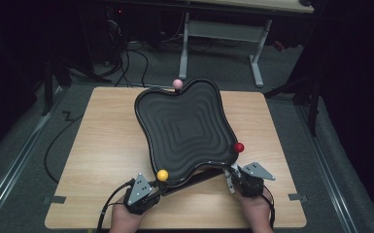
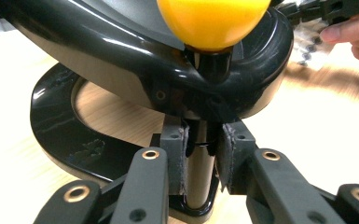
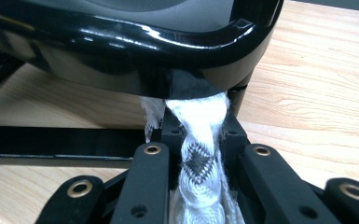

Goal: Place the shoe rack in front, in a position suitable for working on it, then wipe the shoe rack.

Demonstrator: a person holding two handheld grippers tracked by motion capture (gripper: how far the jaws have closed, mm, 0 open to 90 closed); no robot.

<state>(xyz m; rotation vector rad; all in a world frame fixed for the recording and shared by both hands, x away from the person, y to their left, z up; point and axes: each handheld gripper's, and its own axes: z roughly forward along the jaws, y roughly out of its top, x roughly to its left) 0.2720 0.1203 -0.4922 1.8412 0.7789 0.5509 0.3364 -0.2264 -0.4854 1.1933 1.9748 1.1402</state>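
The left gripper (image 1: 151,190) had its jaws closed narrow on the dark cylindrical post (image 2: 199,179) that stood upright between the two pads (image 2: 179,156), directly under the yellow ball knob (image 2: 213,21). That knob sat just above the jaws, on the near left corner of the glossy black wavy-edged tilting tray with concentric ridges (image 1: 187,128). The right gripper (image 1: 236,175) held its jaws closed on a post wrapped in frayed white cloth (image 3: 200,154), which ran up between the jaws to the underside of the tray rim (image 3: 121,39). In the high view the red ball knob (image 1: 239,147) lay just ahead of the right gripper's jaws, and the pink ball knob (image 1: 177,84) stood at the far corner, well apart from both grippers. The tray stood over its flat black base frame (image 2: 58,130) on the light wooden counter (image 1: 107,145), between the jaws of both grippers and beyond them.
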